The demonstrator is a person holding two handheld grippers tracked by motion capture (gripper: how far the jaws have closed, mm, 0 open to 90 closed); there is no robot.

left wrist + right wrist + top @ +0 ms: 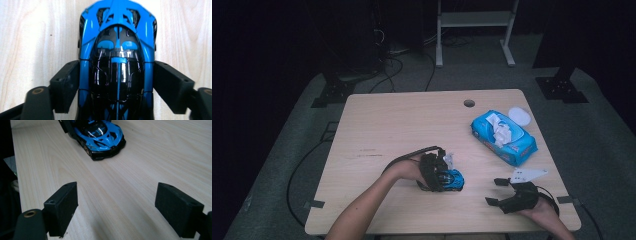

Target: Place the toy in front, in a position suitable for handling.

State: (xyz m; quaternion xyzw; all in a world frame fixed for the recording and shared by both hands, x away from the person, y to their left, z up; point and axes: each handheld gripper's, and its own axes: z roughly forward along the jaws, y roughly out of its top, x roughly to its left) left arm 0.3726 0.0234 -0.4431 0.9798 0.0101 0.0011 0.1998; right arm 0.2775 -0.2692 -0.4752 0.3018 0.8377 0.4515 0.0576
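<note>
A blue and black toy sports car (455,179) stands on its wheels on the wooden table (397,125), near the front middle. My left gripper (438,176) reaches down over it from the left. In the left gripper view the car (116,50) lies lengthwise between the two black pads (66,85), which stand right at its flanks without visibly squeezing it. My right gripper (493,191) rests low over the table to the car's right, open and with nothing between its fingers. In the right gripper view that gripper (116,212) points toward the car's nose (100,137) across bare wood.
A blue pack of wet wipes (503,137) with a white tissue sticking out lies at the back right, a white round lid (519,116) beside it. A cable hole (469,103) sits near the far edge. Black cables trail off the table's left side.
</note>
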